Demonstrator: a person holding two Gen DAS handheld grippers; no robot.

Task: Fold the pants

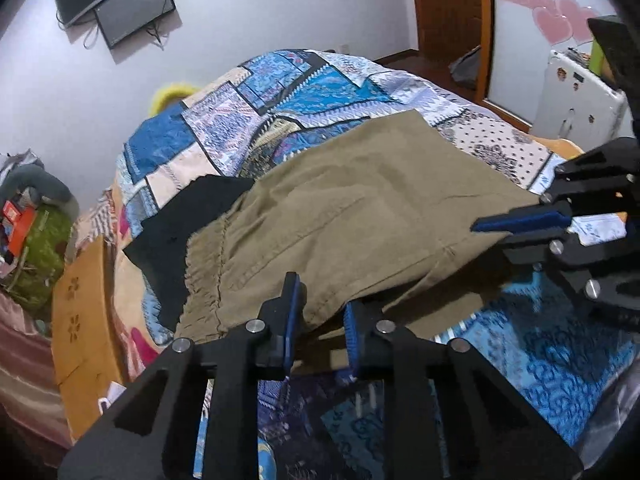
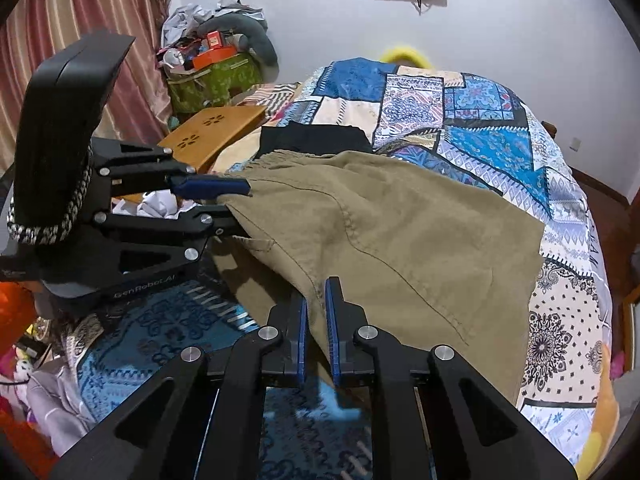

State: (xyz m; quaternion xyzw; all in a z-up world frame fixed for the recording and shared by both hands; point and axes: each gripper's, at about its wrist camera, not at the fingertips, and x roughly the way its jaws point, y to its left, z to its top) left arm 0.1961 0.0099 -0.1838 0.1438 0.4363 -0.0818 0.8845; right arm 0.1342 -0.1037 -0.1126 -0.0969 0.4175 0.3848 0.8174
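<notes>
Pants (image 2: 400, 240), khaki, lie across the near edge of the patchwork bedspread (image 2: 480, 120), over a black garment (image 2: 316, 138). Left gripper (image 1: 320, 320) and right gripper (image 2: 316, 320) each pinch the near hem, jaws closed on cloth.

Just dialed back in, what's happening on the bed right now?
A person is folding khaki pants on the patchwork bedspread, with handheld tongs in each hand. The left tongs are shut on the near edge at the waistband end, and the right tongs are shut on the near edge further along. Both grips are set, and the near side of the pants is lifted slightly off the bed. A black garment lies partly under the waistband.
</notes>
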